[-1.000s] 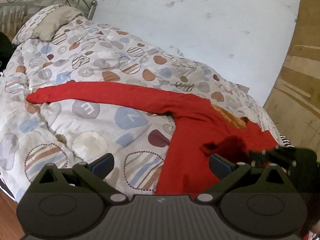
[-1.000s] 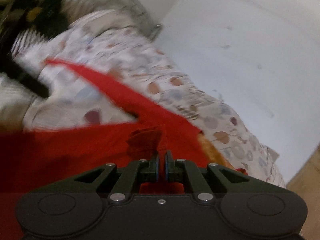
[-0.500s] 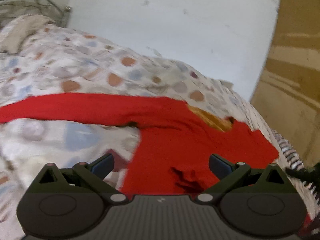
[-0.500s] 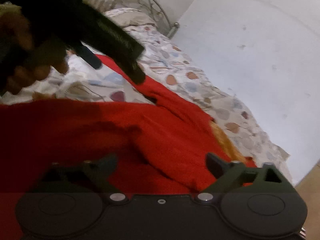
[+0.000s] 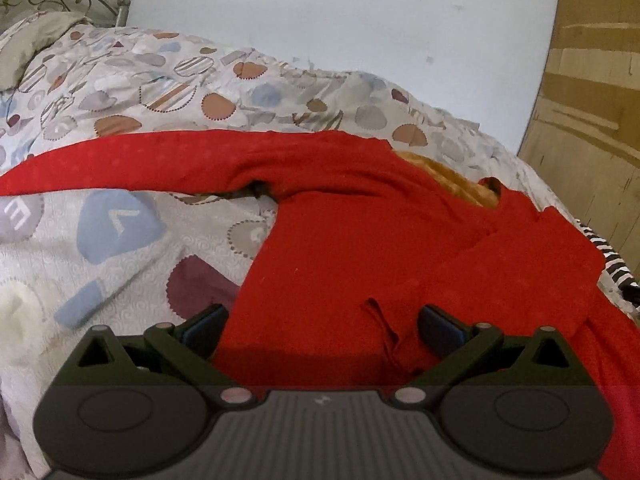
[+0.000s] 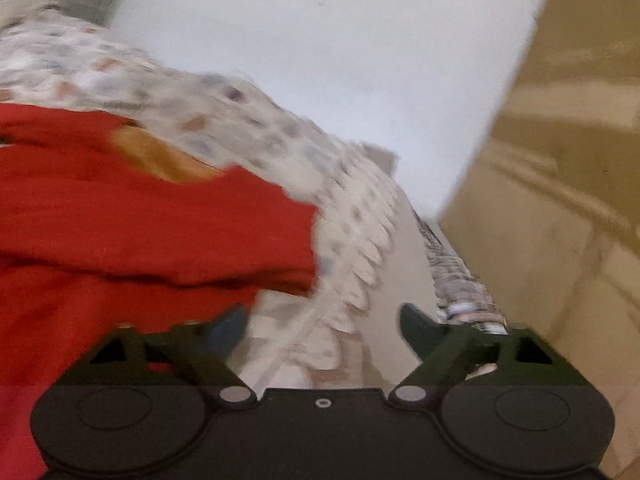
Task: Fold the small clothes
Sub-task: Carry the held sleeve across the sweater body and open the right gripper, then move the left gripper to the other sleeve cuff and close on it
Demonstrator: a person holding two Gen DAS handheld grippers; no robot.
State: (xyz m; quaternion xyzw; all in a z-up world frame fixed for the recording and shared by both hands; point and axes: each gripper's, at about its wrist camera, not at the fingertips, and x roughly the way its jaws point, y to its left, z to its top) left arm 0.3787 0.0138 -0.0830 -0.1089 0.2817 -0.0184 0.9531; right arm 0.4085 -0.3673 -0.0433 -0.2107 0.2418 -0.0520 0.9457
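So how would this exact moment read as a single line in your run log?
step: sleeve fold | left gripper: open over red sweater | right gripper: closing, nothing between jaws, over quilt | long sleeve: spread flat

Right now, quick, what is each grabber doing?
Left gripper: open, holding nothing, over the red sweater.
Right gripper: jaws apart and closing, nothing between them, over the bedspread.

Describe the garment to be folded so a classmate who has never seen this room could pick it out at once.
Find the bed against the pale wall, covered by a quilt printed with blue, brown and striped patches. On that quilt lies the red sweater, one long sleeve stretched out flat. It is the only plain red thing there, with an orange lining showing at its neck.
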